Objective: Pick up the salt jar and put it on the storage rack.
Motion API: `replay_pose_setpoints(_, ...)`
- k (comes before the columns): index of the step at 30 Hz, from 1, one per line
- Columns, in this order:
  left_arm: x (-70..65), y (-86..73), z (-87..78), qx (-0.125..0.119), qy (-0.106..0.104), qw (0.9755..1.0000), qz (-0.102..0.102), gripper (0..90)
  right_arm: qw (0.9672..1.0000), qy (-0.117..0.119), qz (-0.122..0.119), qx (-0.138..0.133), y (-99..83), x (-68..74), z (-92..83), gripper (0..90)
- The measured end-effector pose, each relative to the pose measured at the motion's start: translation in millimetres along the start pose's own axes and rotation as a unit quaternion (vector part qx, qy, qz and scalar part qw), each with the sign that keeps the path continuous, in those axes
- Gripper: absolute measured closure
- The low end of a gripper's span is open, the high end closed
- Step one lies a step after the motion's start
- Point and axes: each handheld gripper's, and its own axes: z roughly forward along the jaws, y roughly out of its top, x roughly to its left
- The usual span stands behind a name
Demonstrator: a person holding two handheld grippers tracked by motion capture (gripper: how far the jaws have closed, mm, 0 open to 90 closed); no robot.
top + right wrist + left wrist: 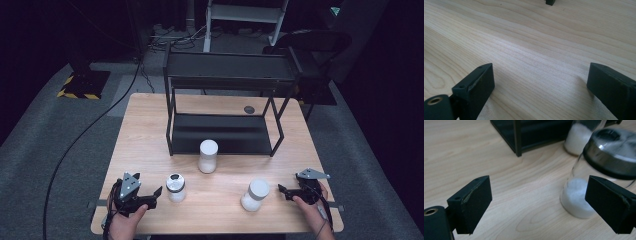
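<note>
Judging by its clear glass wall and shiny metal cap, the small glass jar with the silver lid [175,187] nearest the left tongs [150,196] will likely be stiff, slippery and breakable, and light enough since only its lower part holds white powder; a hold across the straight body below the lid looks safer than one on the smooth cap. It stands on the pale wooden counter [150,135] at about 3 o'clock from the left tongs, just beside them, and in the left gripper view it sits by the right-hand jaw, not between the pads. The left tongs are wide apart with nothing in them. The right tongs [284,190] are also spread wide and empty over bare wood, with a white-capped jar of white powder [255,194] near them at 9 o'clock. A taller white-lidded jar [208,156], also filled with white grains, stands at 12 o'clock from the pair, just in front of the black metal two-tier shelf [225,100], whose tiers hold nothing.
</note>
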Motion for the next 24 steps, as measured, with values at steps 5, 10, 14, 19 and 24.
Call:
replay_pose_setpoints(5, -4.2, -2.8, -7.8, -0.035, -0.006, 0.9994, 0.005, 7.3, 1.0000, 0.000, 0.000, 0.000, 0.0, 0.0, 0.0, 7.4)
replay_pose_setpoints(10, -4.9, -3.1, -10.5, -0.049, -0.014, 0.9987, 0.004, 7.3, 1.0000, 0.000, 0.000, 0.000, 0.0, 0.0, 0.0, 7.4)
replay_pose_setpoints(14, -5.0, -2.5, -12.3, -0.054, -0.017, 0.9984, 0.006, 7.3, 1.0000, 0.000, 0.000, 0.000, 0.0, 0.0, 0.0, 7.5)
replay_pose_setpoints(19, -6.1, -2.0, -15.6, -0.067, -0.020, 0.9975, 0.006, 7.3, 1.0000, 0.000, 0.000, 0.000, 0.0, 0.0, 0.0, 7.4)
replay_pose_setpoints(24, -8.9, -0.1, -17.1, -0.076, -0.026, 0.9968, 0.009, 7.3, 1.0000, 0.000, 0.000, 0.000, 0.0, 0.0, 0.0, 7.5)
